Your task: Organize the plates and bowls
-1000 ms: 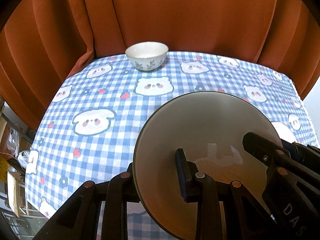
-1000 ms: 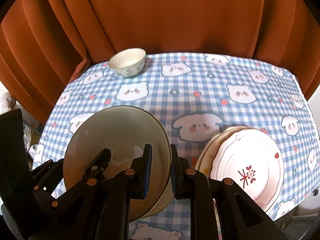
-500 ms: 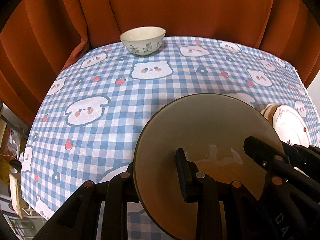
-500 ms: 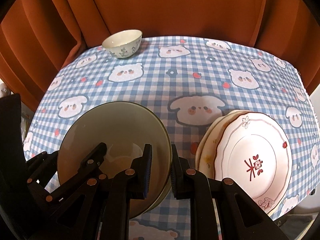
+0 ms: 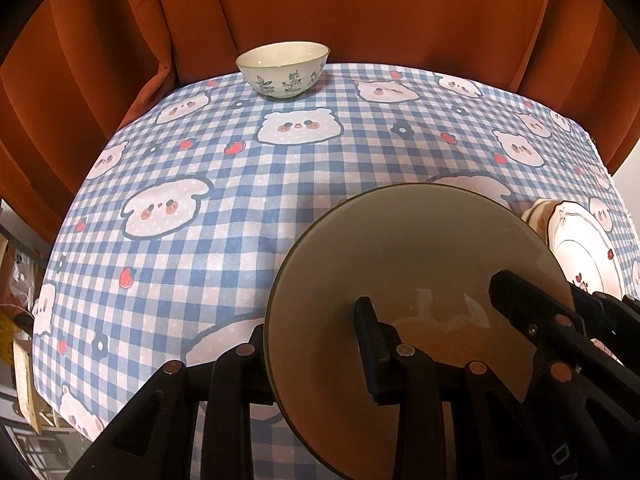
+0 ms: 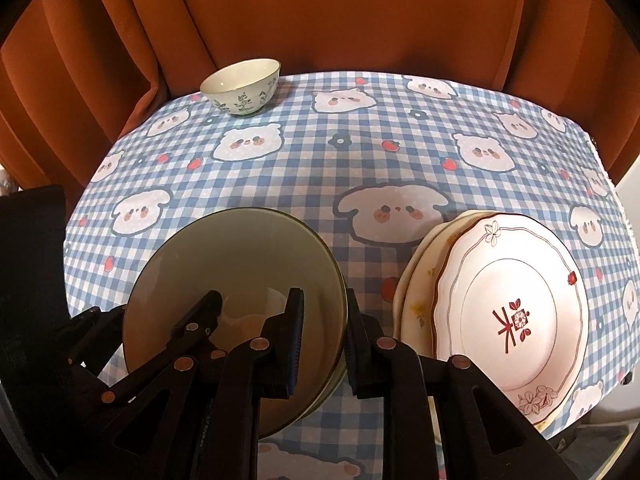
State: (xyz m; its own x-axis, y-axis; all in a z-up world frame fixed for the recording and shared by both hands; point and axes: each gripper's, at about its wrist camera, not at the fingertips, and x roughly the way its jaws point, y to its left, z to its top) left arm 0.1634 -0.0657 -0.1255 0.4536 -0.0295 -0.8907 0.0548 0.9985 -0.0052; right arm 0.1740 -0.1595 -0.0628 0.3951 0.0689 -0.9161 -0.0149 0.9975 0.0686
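A home dining spot: cartoon-bear gingham tablecloth (image 6: 320, 168), rust curtains (image 6: 320, 12), household crockery (image 6: 508, 320).

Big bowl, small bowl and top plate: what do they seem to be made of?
Big bowl: probably glazed ceramic, plain greyish-beige with a dark rim; bright glints in its well suggest gloss. Small bowl: likely glazed ceramic or porcelain, smooth cream inside, green leaf sprigs printed outside. Top plate: likely glossy white porcelain, with a thin scalloped red line and red motifs; melamine cannot be ruled out.

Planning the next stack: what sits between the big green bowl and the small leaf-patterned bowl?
Nothing: only bare checked tablecloth separates the big green bowl from the small bowl, as both wrist views show.
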